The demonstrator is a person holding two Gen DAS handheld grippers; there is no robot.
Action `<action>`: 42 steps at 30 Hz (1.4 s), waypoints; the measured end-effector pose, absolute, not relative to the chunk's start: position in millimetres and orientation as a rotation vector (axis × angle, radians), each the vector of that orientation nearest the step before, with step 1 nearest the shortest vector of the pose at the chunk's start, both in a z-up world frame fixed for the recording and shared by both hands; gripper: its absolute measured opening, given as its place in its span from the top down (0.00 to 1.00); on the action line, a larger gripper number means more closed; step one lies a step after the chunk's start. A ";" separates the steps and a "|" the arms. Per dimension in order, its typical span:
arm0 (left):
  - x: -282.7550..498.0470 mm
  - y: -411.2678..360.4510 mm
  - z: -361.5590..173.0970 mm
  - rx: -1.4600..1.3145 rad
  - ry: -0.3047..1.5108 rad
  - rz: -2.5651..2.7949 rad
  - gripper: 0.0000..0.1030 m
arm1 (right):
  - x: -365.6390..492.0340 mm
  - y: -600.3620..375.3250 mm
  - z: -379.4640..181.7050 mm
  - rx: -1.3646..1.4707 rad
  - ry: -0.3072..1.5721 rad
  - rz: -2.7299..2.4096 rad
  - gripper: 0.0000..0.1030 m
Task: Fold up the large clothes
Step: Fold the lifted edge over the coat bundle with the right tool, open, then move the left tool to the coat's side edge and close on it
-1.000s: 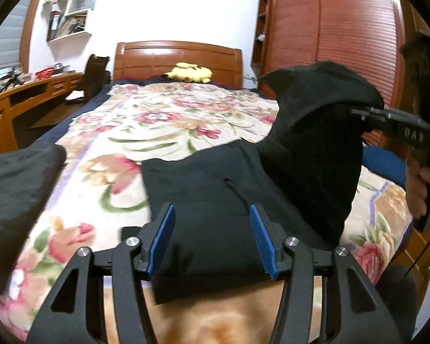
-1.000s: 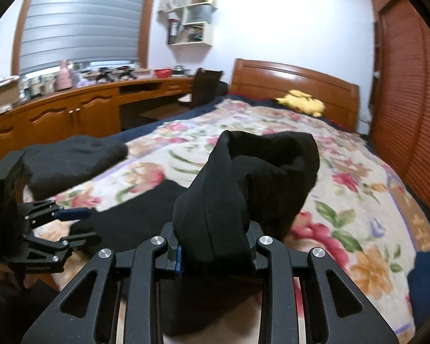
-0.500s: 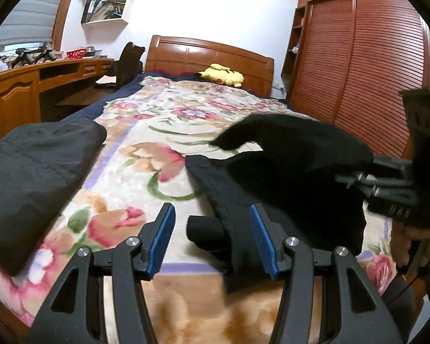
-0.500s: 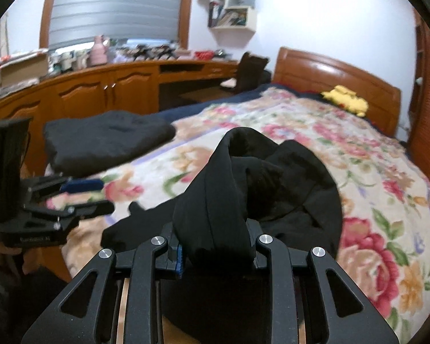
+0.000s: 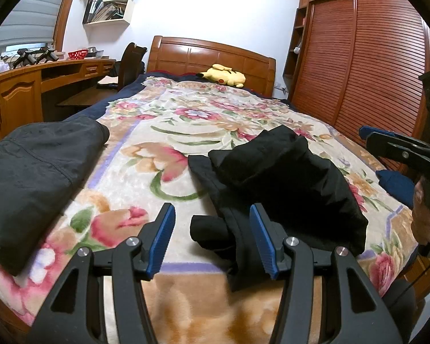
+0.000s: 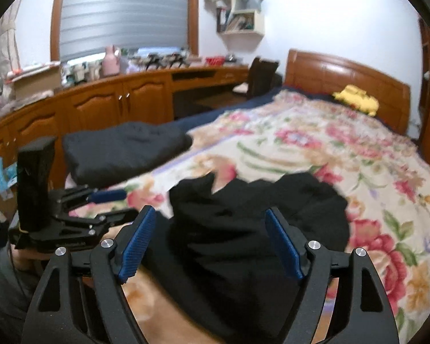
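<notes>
A black garment [image 5: 286, 177] lies bunched and folded over on the floral blanket [image 5: 157, 154] near the bed's foot. My left gripper [image 5: 212, 229] stands about half open; a small black flap of the garment lies between its blue pads [image 5: 163, 238], which do not press on it. The jaws of my right gripper [image 6: 210, 240] are opening wide above the black garment [image 6: 258, 215], and its pads [image 6: 283, 243] are clear of the cloth. In each wrist view the other gripper shows at the edge: the right gripper [image 5: 381, 154] and the left gripper [image 6: 126, 203].
A folded dark grey garment [image 5: 34, 172] lies on the bed's left side. A yellow plush toy [image 5: 223, 76] rests by the wooden headboard [image 5: 209, 54]. A wooden desk with cabinets [image 6: 100, 106] runs along the left, and a slatted wardrobe [image 5: 372, 71] stands on the right.
My right gripper has let go of the lifted black cloth, which has dropped onto the rest of the garment, and its jaws have spread. The left wrist view swung left early on, then held still.
</notes>
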State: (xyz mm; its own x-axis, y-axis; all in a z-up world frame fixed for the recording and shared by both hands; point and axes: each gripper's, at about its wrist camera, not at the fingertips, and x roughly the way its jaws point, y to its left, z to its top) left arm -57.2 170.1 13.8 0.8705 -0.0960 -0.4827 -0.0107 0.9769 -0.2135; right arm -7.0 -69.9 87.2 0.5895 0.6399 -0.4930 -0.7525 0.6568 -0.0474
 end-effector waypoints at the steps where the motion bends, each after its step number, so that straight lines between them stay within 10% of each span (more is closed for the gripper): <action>1: -57.5 169.8 14.3 -0.214 0.511 -0.046 0.48 | -2.8 -75.1 87.5 -0.263 0.464 0.795 0.22; 16: -63.9 164.0 22.4 -0.207 0.473 -0.061 0.48 | 25.2 -63.4 -17.4 -0.347 0.767 0.837 0.69; 37: -28.7 105.8 21.3 -0.093 0.480 -0.109 0.49 | 4.6 -136.6 9.6 -0.337 0.630 0.682 0.56; 42: -24.3 103.0 11.4 -0.033 0.516 -0.076 0.73 | 12.5 -150.6 6.7 -0.308 0.634 0.659 0.53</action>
